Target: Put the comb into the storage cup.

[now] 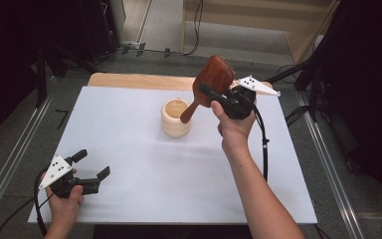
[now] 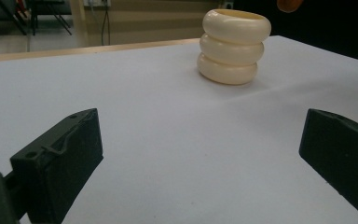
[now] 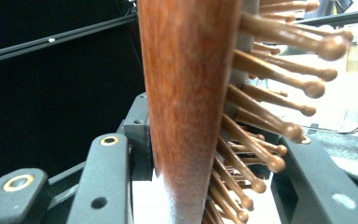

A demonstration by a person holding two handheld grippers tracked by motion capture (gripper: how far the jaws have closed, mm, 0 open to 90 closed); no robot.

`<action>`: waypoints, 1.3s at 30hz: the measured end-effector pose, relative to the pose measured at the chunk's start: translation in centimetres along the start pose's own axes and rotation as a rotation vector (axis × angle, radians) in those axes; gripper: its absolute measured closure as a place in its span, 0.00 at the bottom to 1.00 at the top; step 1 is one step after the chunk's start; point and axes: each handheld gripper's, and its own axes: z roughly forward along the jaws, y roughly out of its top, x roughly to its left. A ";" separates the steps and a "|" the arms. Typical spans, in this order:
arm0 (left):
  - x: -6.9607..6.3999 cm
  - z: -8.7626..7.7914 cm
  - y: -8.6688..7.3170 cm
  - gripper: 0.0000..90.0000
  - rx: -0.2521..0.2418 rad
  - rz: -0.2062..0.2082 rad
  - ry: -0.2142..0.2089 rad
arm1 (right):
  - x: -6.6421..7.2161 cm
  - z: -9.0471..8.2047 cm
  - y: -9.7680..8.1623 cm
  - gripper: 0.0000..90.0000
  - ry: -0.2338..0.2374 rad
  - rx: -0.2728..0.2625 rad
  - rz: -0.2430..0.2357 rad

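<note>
right gripper [image 1: 214,93] is up in the air, clamped on the brush [image 1: 210,82], one jaw on the wooden back, the other in among the bristles. in the right gripper view the brush [image 3: 186,93] runs straight up between the jaws, red-brown wood to the left, ball-tipped pins [image 3: 279,74] fanning out to the right, and the pads press on both sides. the right hand [image 1: 235,127] carries the gripper from below, cable [image 1: 264,144] trailing down along the forearm, grey plate [image 1: 256,85] on top.

the brush hangs tilted, head up and away, handle [image 1: 189,113] slanting down toward the cup [image 1: 175,117]. the handle tip sits right over the cup's rim, on the side nearest the gripper; whether it touches, can't tell. the cup is cream, three stacked bulging rings, upright on the white table [image 1: 144,169], just below and to the left of the right gripper.

left gripper [image 1: 92,166] is well apart from all that, low at the near left corner, resting by the table's edge in the left hand [image 1: 64,199]. jaws spread wide, nothing between them. in the left gripper view the two black jaws frame bare table [image 2: 168,140], the cup [image 2: 233,46] stands beyond them, a bit to the right, and an orange-brown tip [image 2: 289,4] of the brush peeks in just above and right of it.
</note>
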 end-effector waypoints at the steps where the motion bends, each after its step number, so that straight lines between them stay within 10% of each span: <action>1: 0.0 0.0 0.0 0.00 0.000 0.000 0.000 | 0.0 0.0 0.0 0.59 0.000 0.000 0.000; 39: 0.1 0.0 0.0 0.00 0.004 -0.004 -0.009 | -0.6 4.6 -0.3 0.59 -0.036 0.015 -0.014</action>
